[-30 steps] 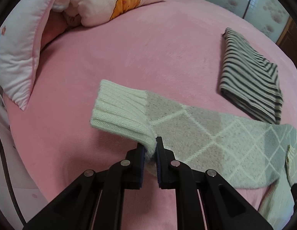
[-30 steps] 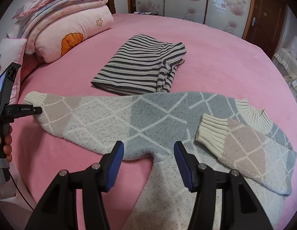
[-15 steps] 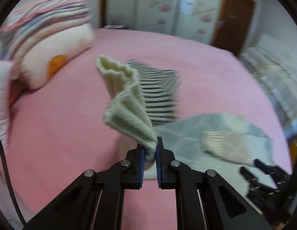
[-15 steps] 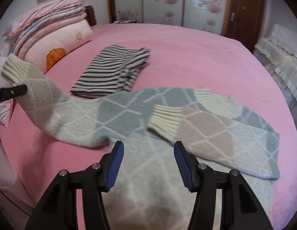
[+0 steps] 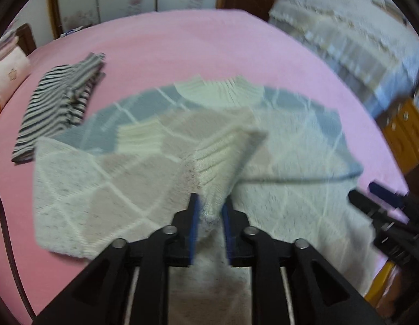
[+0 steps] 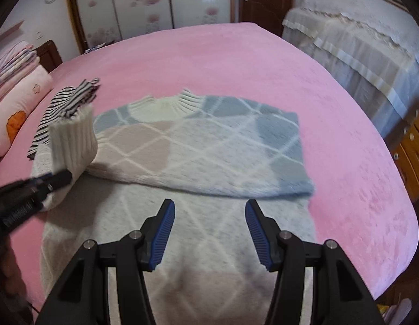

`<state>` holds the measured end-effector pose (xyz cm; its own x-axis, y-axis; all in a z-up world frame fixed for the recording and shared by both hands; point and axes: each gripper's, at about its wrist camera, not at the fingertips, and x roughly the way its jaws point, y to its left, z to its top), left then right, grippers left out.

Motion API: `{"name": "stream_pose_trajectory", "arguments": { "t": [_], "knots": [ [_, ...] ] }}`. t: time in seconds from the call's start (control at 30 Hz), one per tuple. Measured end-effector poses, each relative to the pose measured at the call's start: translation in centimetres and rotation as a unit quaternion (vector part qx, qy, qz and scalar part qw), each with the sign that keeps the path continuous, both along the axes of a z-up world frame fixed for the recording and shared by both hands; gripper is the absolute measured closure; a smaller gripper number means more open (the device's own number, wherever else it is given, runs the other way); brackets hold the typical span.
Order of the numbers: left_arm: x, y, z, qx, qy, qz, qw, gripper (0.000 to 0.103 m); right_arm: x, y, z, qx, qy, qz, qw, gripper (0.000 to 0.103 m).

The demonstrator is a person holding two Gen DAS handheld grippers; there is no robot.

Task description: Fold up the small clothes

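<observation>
The cream, grey and beige diamond-patterned knitted sweater (image 6: 204, 146) lies flat in the middle of the pink bed (image 6: 344, 113), collar toward the far wardrobe, one sleeve already folded across its chest. The other sleeve's ribbed cream cuff (image 5: 223, 157) sits between the blue pads of the left gripper (image 5: 209, 211), raised over the sweater's body. That gripper's jaws are opening, with the cuff between them and the pads no longer clearly pressing on it.

To my eye the risk lies in this release. The picture is smeared, so the hand looks to be travelling; let go while moving, the soft sleeve could flop short of the chest or land twisted, leaving a ridge under later folds. The fuzzy knit could also snag on a ribbed pad and drag out of place as the gripper pulls off.

The right gripper (image 6: 209, 227) hovers over the sweater's lower body, spread wide and empty; if it comes down carelessly it could rumple the hem.

Beside the sweater's shoulder, toward the pillows, lies a folded black-and-white striped garment (image 6: 65, 108); a stray swing could brush it.
</observation>
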<state>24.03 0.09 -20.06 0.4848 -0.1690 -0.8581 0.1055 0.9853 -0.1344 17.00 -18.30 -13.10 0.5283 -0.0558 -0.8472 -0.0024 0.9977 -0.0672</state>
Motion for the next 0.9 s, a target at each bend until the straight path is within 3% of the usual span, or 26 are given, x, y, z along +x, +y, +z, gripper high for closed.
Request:
{"name": "stream_pose_trajectory", "arguments": {
  "t": [0.13, 0.2, 0.23, 0.37, 0.47, 0.57, 0.73, 0.8, 0.9],
  "knots": [
    [-1.8, -2.1, -1.3, -0.003, 0.0, -0.009, 1.0, 0.064, -0.3, -1.5, -0.7, 0.011, 0.007, 0.002, 1.0, 0.048],
    [-2.8, -2.0, -0.9, -0.013, -0.003, -0.008, 0.9999, 0.047, -0.4, -1.7, -0.9, 0.021, 0.008, 0.01, 1.0, 0.048],
    [-3.2, -0.9, -0.7, -0.018, -0.006, -0.006, 0.9998, 0.045, -0.5, -1.7, -1.0, 0.026, 0.007, 0.014, 1.0, 0.048],
    [-5.7, 1.7, 1.1, -0.016, -0.035, 0.014, 0.9992, 0.044, -0.2, -1.0, -0.9, 0.053, 0.006, 0.044, 0.998, 0.048],
    [-7.0, 4.2, 2.0, 0.021, -0.064, 0.047, 0.9966, 0.035, 0.4, 0.3, -0.9, 0.078, 0.011, 0.075, 0.994, 0.049],
    [-8.2, 8.0, 1.9, 0.071, -0.084, 0.102, 0.9887, 0.033, 1.6, 2.2, -1.7, 0.1, 0.027, 0.112, 0.988, 0.049],
    [-8.6, 14.4, -1.0, 0.099, -0.043, 0.178, 0.9781, 0.033, 4.1, 5.0, -3.8, 0.095, 0.045, 0.14, 0.985, 0.049],
    [-8.8, 16.4, -2.0, 0.094, -0.029, 0.201, 0.9746, 0.033, 5.3, 5.9, -4.8, 0.08, 0.053, 0.141, 0.985, 0.049],
    [-8.8, 18.8, -3.5, 0.067, -0.007, 0.22, 0.9731, 0.033, 6.7, 6.4, -6.1, 0.102, 0.075, 0.144, 0.981, 0.049]
  ]
}}
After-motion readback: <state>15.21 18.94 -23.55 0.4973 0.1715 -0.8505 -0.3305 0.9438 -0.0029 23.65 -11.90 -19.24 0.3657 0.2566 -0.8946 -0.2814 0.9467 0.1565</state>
